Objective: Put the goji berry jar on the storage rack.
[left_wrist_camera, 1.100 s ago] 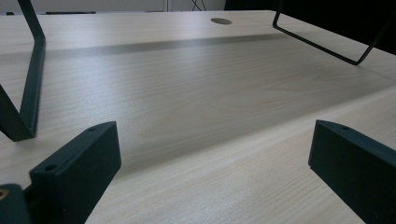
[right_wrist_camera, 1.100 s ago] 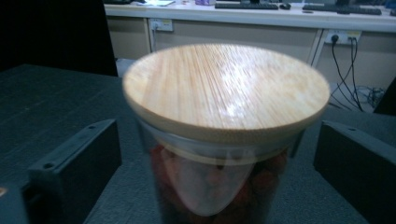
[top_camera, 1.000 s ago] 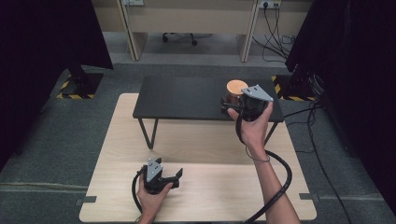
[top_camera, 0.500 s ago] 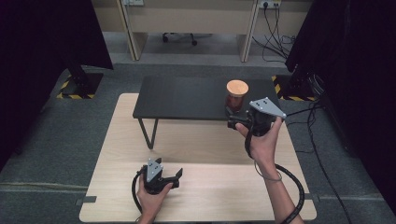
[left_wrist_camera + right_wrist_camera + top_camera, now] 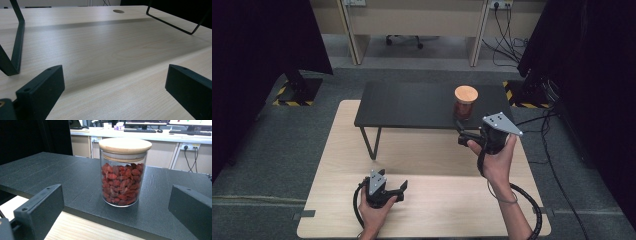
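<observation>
At the left of the high view, the left gripper (image 5: 399, 189) rests low on the light wooden table (image 5: 437, 205), near its front edge, held in the person's left hand (image 5: 374, 212) with its grey three-cornered plate facing up and a black cable looping out behind it. In the left gripper view its two black jaws stand wide apart with nothing between them, only bare pale wood grain, and beyond them rise the thin black metal legs (image 5: 15, 42) of the low black shelf (image 5: 412, 105) that stands on the table. Further right on that shelf, near its front right corner, stands a glass jar (image 5: 464, 105) with a round wooden lid (image 5: 466, 93) seated on top (the right gripper view shows it about two-thirds full of red dried berries (image 5: 122, 185), upright on the textured black surface). Just in front of the jar and apart from it, the right gripper (image 5: 460, 137) is lifted above the table in the person's right hand (image 5: 497, 162), pointing toward the jar; its jaws are spread wide, with the jar framed between them at a distance and untouched. Behind the shelf are desks, sockets and hanging cables (image 5: 507, 30)
</observation>
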